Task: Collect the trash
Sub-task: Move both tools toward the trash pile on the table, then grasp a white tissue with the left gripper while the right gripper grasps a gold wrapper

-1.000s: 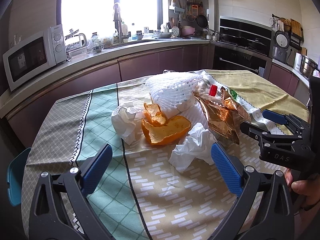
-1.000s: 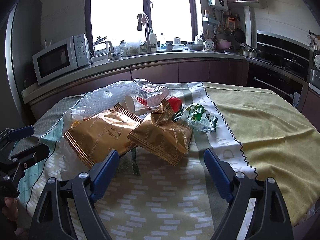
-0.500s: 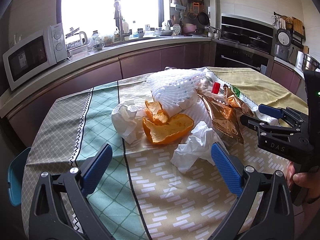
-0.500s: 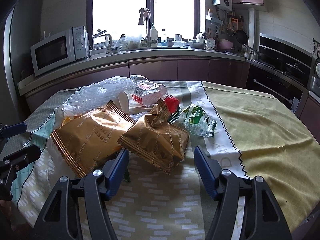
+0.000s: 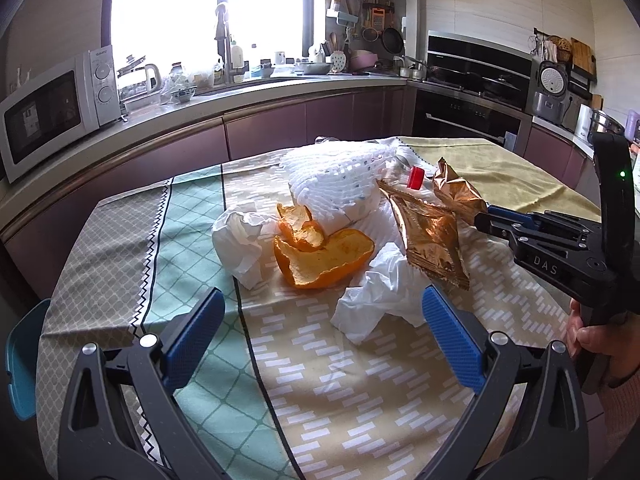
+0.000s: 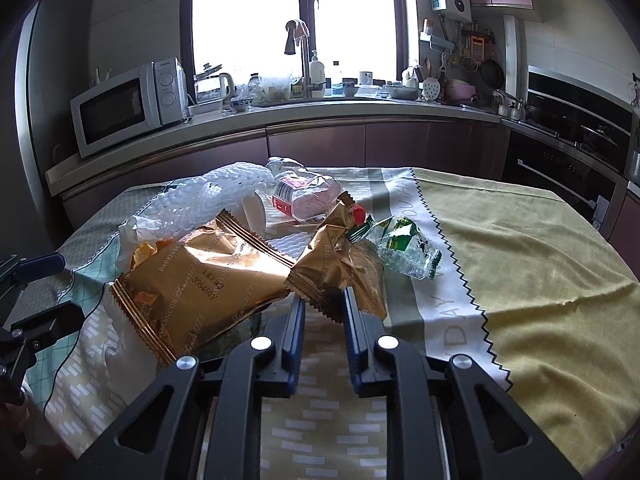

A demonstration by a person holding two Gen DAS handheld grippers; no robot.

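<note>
Trash lies in a heap on the table. My right gripper (image 6: pixel 322 300) is shut on the near edge of a crumpled gold snack wrapper (image 6: pixel 336 264); the wrapper also shows in the left wrist view (image 5: pixel 458 196). A larger flat gold wrapper (image 6: pixel 200 280) lies to its left. Behind are a white foam net (image 6: pixel 208 196), a crushed plastic bottle (image 6: pixel 304 196) with a red cap, and a green-white wrapper (image 6: pixel 404 248). My left gripper (image 5: pixel 320 332) is open and empty above the cloth, in front of orange peel (image 5: pixel 320 256) and two crumpled tissues (image 5: pixel 240 240) (image 5: pixel 376 300).
The table is covered with a patterned tablecloth (image 5: pixel 340 400); its right part is plain yellow-green (image 6: pixel 520 240). A blue chair edge (image 5: pixel 20 360) shows at the left. Behind the table runs a kitchen counter with a microwave (image 5: pixel 52 112) and a sink.
My right gripper moved forward and its jaws closed from wide open onto the crumpled gold wrapper. The left gripper stayed open and nearly still.
</note>
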